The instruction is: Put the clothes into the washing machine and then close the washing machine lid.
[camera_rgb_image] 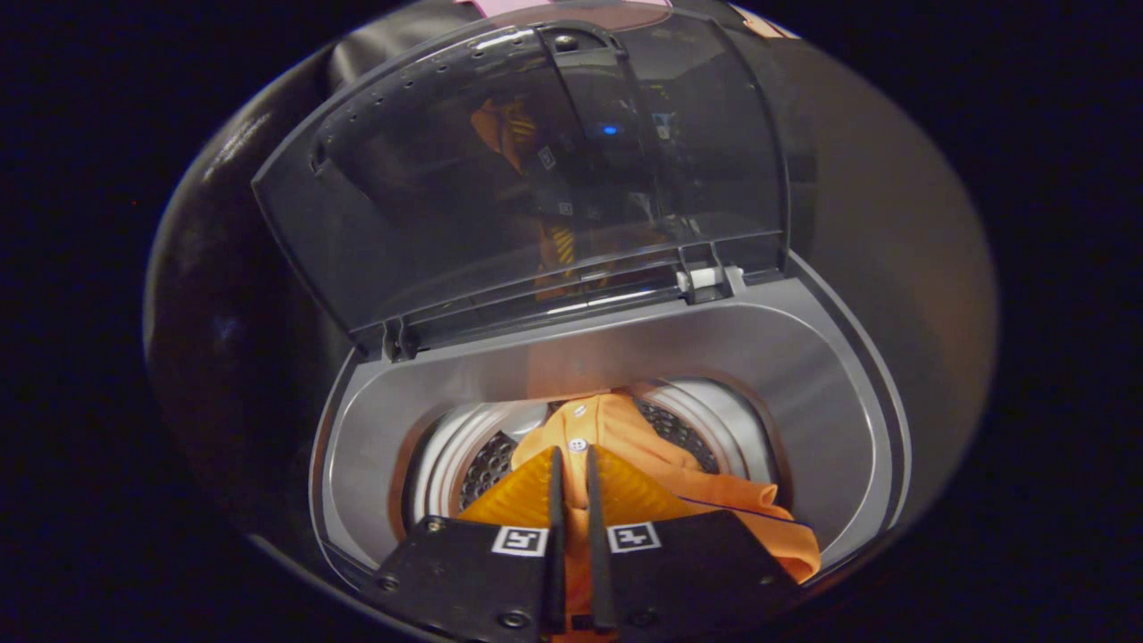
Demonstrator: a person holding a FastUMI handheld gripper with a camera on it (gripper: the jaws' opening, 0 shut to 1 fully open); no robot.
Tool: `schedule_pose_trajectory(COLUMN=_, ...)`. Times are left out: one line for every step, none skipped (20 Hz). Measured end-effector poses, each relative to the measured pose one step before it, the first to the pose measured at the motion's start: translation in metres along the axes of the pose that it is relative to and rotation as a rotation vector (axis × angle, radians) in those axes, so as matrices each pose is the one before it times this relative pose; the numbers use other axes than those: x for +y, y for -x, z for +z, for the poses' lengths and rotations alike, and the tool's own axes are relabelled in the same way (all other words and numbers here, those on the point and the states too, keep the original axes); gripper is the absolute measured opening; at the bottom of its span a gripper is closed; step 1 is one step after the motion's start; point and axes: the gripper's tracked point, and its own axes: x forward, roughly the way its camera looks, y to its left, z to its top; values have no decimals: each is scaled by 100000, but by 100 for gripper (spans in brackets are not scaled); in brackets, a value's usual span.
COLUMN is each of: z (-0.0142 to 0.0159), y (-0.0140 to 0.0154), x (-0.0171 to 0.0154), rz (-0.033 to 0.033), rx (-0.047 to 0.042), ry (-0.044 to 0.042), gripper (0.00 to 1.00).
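Gripper view: tool (572,460) apparently pinching orange shirt (661,464) over washing machine (804,375).

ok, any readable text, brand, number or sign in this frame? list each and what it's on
No readable words, brands or numbers.
Square coded marker tags on the gripper body: patterns, not text.
Small marks reflected in the open lid: too blurred to read.
Orange shirt, pinched between the fingers over the drum: no print visible.

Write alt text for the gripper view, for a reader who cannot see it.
The gripper, fingers nearly closed on a fold of an orange shirt, holds it over the washing machine's open drum. The shirt drapes over the opening's near rim. Beyond the fingers, the machine's transparent lid stands raised.
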Motion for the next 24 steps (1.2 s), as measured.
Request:
schedule_pose_trajectory(z=180, y=180, x=-228, rz=-728, rx=-1759, ry=-75, gripper=28)
schedule_pose_trajectory(z=-22, y=168, x=-80, rz=-781, rx=373, ry=-264, gripper=44)
schedule_pose_trajectory(z=82, y=1, x=-67, rz=-221, rx=7, ry=-589, gripper=61)
schedule_pose_trajectory(z=38, y=658, x=45, rz=1, rx=-68, ry=-280, gripper=77)
schedule_pose_trajectory(z=298, y=404, x=50, rz=-49, rx=-548, ry=375, gripper=94)
schedule_pose_trajectory(z=269, y=148, x=70, rz=-242, rx=-389, ry=377, gripper=97)
schedule_pose_trajectory(z=573, y=543, x=26, rz=-799, rx=-889, ry=1038, gripper=97)
schedule_pose_trajectory(z=787, y=603, x=-227, rz=-1445, rx=-1614, ry=1587, gripper=98)
schedule_pose_trajectory(z=834, y=577, x=-200, rz=-1777, rx=-827, ry=1778, gripper=98)
schedule_pose_trajectory(z=767, y=805, x=-193, rz=-2278, rx=-115, ry=1881, gripper=98)
schedule_pose_trajectory(z=954, y=666, x=247, rz=-546, rx=-1711, ry=1161, gripper=98)
schedule_pose_trajectory(z=847, y=436, x=408, rz=984, rx=-1763, ry=659, gripper=98)
schedule_pose_trajectory(z=1079, y=843, x=476, rz=1059, rx=-1865, ry=908, gripper=98)
schedule_pose_trajectory(z=1109, y=773, x=161, rz=-202, rx=-1115, ry=1066, gripper=98)
schedule_pose_trajectory(z=1213, y=607, x=-42, rz=-1555, rx=-1559, ry=938, gripper=98)
schedule_pose_trajectory(z=1189, y=715, x=28, rz=-1205, rx=-1214, ry=758, gripper=98)
schedule_pose_trajectory(z=1368, y=505, x=352, rz=593, rx=-2355, ry=235, gripper=98)
schedule_pose_trajectory(z=1419, y=305, x=584, rz=1274, rx=-2294, ry=73, gripper=98)
schedule_pose_trajectory(z=1481, y=521, x=352, rz=680, rx=-2526, ry=266, gripper=98)
schedule_pose_trajectory(z=1258, y=250, x=281, rz=327, rx=-1792, ry=800, gripper=98)
schedule_pose_trajectory(z=1471, y=280, x=266, rz=540, rx=-2900, ry=1800, gripper=97)
schedule_pose_trajectory(z=1503, y=56, x=93, rz=15, rx=-3808, ry=2125, gripper=98)
schedule_pose_trajectory(z=1453, y=38, x=56, rz=-324, rx=-3875, ry=2133, gripper=98)
schedule_pose_trajectory(z=1308, y=97, x=28, rz=-284, rx=-2898, ry=1800, gripper=97)
